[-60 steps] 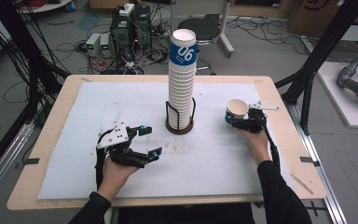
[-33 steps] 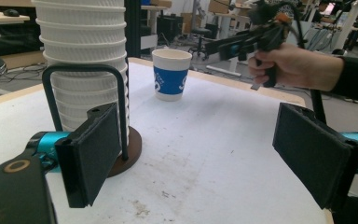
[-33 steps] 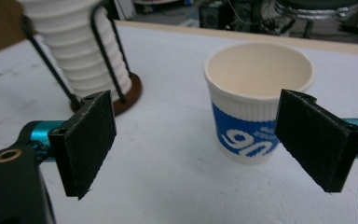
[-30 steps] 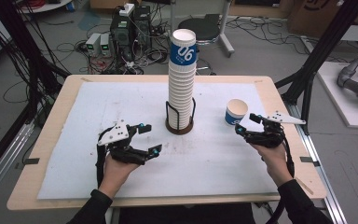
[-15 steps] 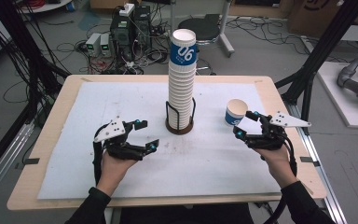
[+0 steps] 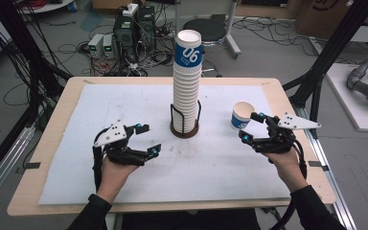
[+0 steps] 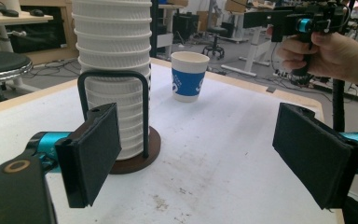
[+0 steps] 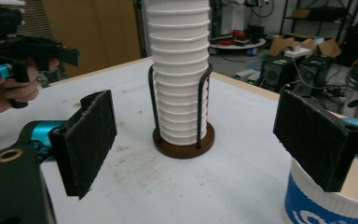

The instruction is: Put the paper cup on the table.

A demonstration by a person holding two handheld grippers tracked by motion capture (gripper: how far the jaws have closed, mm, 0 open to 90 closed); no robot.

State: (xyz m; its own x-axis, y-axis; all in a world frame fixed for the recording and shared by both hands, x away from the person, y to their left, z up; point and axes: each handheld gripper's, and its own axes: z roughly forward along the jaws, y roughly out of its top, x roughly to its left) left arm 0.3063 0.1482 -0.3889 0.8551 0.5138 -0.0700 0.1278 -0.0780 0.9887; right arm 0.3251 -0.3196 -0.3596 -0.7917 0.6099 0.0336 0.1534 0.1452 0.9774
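Note:
A tall stack of white paper cups (image 6: 187,81), its top cup banded blue, stands in a dark wire holder (image 6: 184,129) mid-table. To its right a single blue-and-white cup (image 6: 242,115) stands upright on the white mat. My right gripper (image 6: 249,126) hovers just beside that cup on the near side, jaws open and empty; in the right gripper view the cup (image 8: 317,205) sits under the right pad (image 8: 314,135). My left gripper (image 6: 149,139) is held left of the holder, open and empty, facing the stack (image 7: 114,70) and the single cup (image 7: 189,76).
The white mat (image 6: 124,110) covers most of the wooden table (image 6: 52,124). Black frame posts (image 6: 326,52) rise at both sides. Cables and electronics boxes (image 6: 124,33) lie on the floor behind the far edge.
My right gripper let go of the single cup, left it standing, and drew back toward the person, then rose slightly. The left gripper has barely moved.

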